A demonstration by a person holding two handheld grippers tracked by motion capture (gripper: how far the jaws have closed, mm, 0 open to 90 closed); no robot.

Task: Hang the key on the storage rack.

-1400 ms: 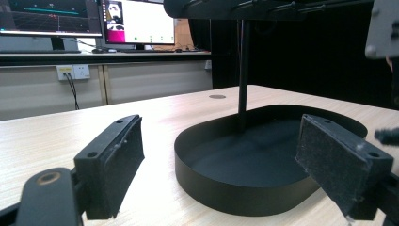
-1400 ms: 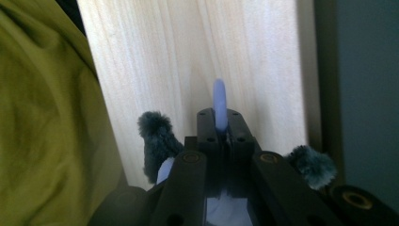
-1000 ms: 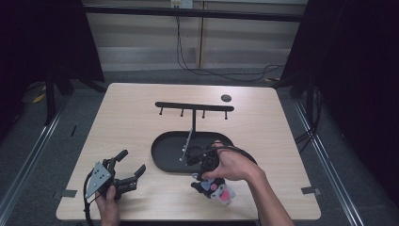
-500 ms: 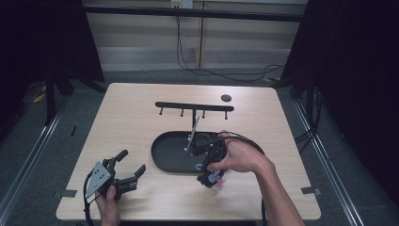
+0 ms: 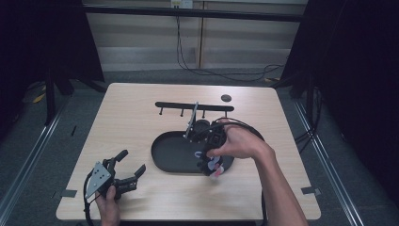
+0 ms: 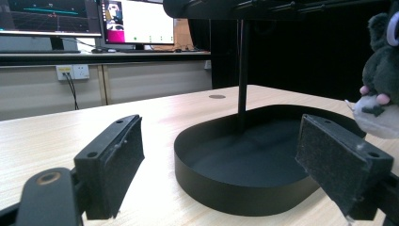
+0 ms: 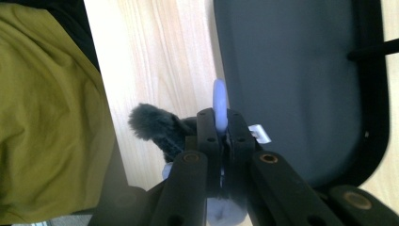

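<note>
One plush toy here, dark grey fur with a pale loop, and my right gripper is pinched tight on that loop, dangling it over the near right edge of the one black oval tray. My left gripper sits near the table's front left, jaws spread wide, holding nothing. One hook rack on a post rises from the tray, and one small dark disc lies beyond it.

- The right gripper has carried the plush toy from the table's near edge up over the tray rim.
</note>
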